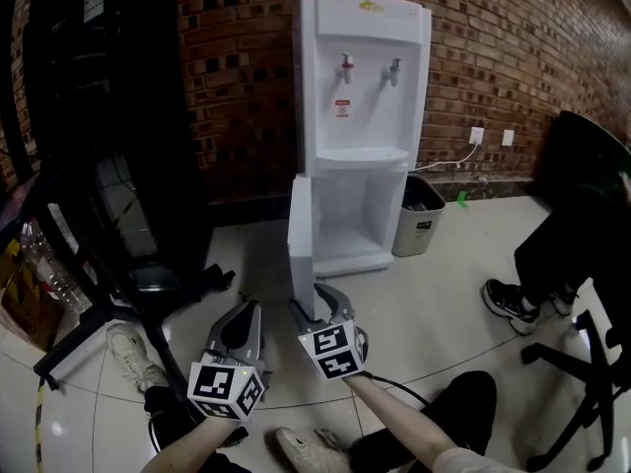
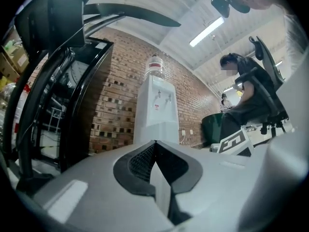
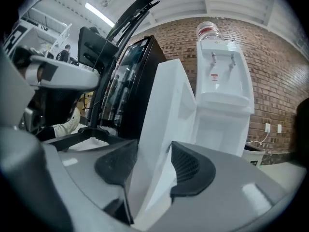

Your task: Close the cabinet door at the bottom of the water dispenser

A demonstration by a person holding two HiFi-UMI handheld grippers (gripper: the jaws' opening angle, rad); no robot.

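A white water dispenser (image 1: 363,87) stands against the brick wall. Its bottom cabinet door (image 1: 301,235) is swung out toward me, edge-on in the head view. My right gripper (image 1: 317,302) is low at the door's free edge. In the right gripper view the door (image 3: 166,110) runs between the wide-set jaws of that gripper (image 3: 153,163); the pads lie close to both faces without a visible squeeze. My left gripper (image 1: 246,313) hovers left of the door, shut and empty. The left gripper view shows its tips (image 2: 153,144) meeting below the dispenser (image 2: 157,105).
A grey waste bin (image 1: 422,227) stands right of the dispenser. A tall black cabinet (image 1: 108,116) and black stand legs (image 1: 89,323) fill the left. A seated person's shoes (image 1: 513,299) and a chair base (image 1: 582,382) are at the right. White shoes (image 1: 128,358) are near my grippers.
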